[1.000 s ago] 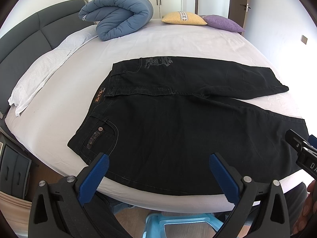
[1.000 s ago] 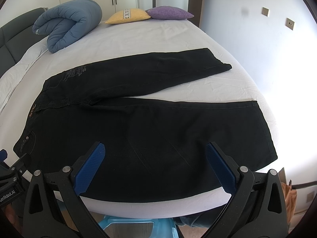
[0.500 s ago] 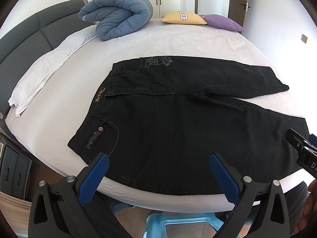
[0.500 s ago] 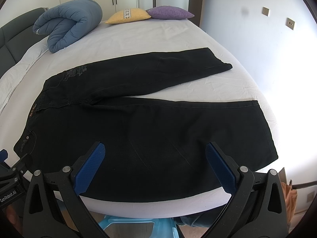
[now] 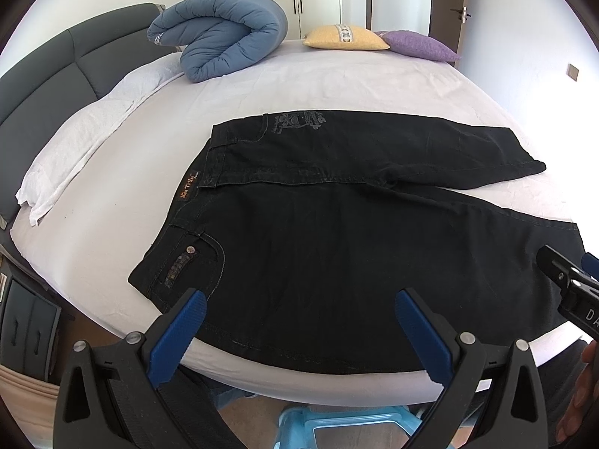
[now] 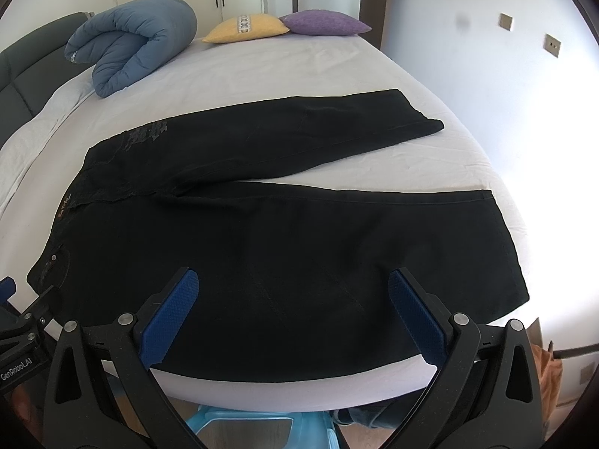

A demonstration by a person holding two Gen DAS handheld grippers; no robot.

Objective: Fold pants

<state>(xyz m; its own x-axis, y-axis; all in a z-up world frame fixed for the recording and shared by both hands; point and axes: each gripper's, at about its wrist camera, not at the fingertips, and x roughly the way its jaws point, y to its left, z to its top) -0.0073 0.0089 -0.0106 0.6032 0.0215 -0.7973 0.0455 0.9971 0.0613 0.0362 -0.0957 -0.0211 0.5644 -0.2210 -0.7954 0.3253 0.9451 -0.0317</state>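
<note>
Black pants (image 5: 337, 232) lie flat on the white bed (image 5: 299, 86), waistband to the left, both legs spread apart and pointing right. In the right wrist view the pants (image 6: 284, 239) fill the near half of the mattress, with the far leg's hem (image 6: 426, 119) angled away. My left gripper (image 5: 299, 321) hovers open above the near edge by the hip pocket (image 5: 187, 258), holding nothing. My right gripper (image 6: 294, 307) is also open, above the near leg's lower edge. Each gripper's body shows at the other view's border.
A rolled blue duvet (image 5: 221, 45), a yellow cushion (image 5: 344, 37) and a purple cushion (image 5: 419, 45) sit at the bed's far side. White pillows (image 5: 82, 138) lie along the grey headboard (image 5: 45, 71) on the left. A light blue stool (image 5: 337, 426) stands below the bed's near edge.
</note>
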